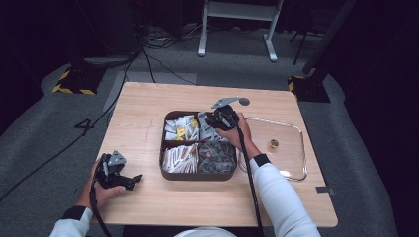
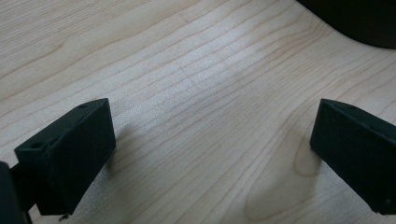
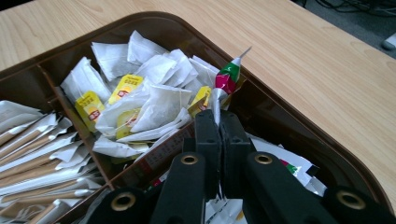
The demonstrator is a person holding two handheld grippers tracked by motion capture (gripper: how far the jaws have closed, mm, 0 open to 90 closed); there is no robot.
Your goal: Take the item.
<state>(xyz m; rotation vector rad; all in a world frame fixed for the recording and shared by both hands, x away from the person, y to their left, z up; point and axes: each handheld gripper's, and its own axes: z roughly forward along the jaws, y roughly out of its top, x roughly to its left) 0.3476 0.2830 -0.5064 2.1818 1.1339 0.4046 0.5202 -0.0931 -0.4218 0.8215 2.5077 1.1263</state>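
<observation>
In the high view, the right hand-held gripper [image 1: 213, 120] reaches over the far right compartment of a dark brown divided tray [image 1: 165, 174] that sits at the middle of the wooden table [image 1: 143, 106]; its tip is down among the packets there, too small to make out clearly. The left hand-held gripper [image 1: 129, 180] rests low on the near left part of the table, well apart from the tray, its jaws pointing right. A clear glass dish [image 1: 295, 148] lies just right of the tray with a small gold thing [image 1: 273, 143] in it. In the left gripper view, the left hand-held gripper [image 2: 212, 140] has its two black jaws spread wide over bare wood, with nothing between them, and the dark corner of the tray [image 2: 359, 21] shows at the far right. In the right gripper view, the right hand-held gripper [image 3: 219, 126] has its jaws pressed together, pinching a thin sachet [image 3: 227, 77] with a red and green end that stands up from between the fingertips. The sachet is above the divider between the compartment of white tea bags [image 3: 159, 100] with yellow tags and the compartment nearer the camera. Paper-wrapped sticks [image 3: 37, 154] fill the compartment at the left.
</observation>
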